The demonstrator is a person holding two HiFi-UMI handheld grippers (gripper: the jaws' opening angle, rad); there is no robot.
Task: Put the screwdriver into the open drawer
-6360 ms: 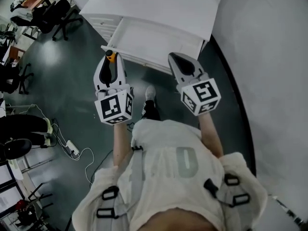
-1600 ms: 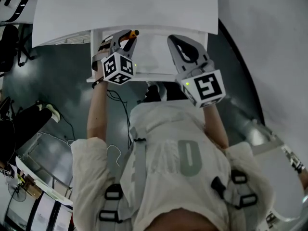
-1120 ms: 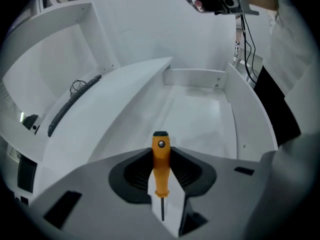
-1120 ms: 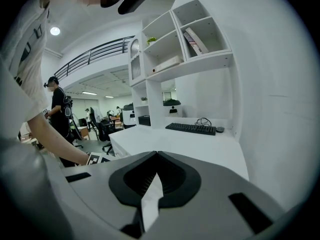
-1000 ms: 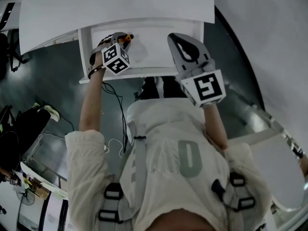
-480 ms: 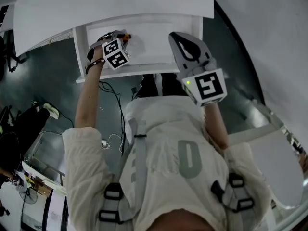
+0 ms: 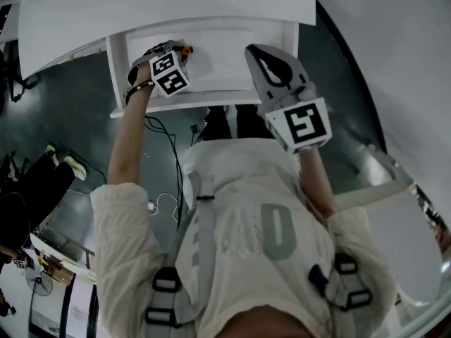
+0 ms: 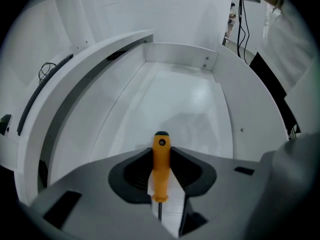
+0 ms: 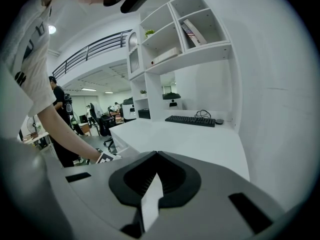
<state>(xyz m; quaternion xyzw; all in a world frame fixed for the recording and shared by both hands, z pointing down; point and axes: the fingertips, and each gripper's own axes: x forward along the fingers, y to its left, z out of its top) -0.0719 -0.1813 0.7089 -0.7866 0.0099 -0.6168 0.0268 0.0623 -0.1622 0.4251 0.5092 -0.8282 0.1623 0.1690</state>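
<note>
The screwdriver [image 8: 161,171] has an orange handle with a black cap. The drawer [image 8: 175,96] and worktop [image 7: 162,5] are white. The left gripper [image 8: 161,150] and right gripper [image 9: 157,154] are grey, black inside, their cubes [image 7: 170,73] white with black square markers.

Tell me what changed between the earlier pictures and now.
The left gripper, shut on the screwdriver, moved forward from short of the open drawer and down inside it. It has not let go. The right gripper stayed shut and empty, raised near the drawer's front.
</note>
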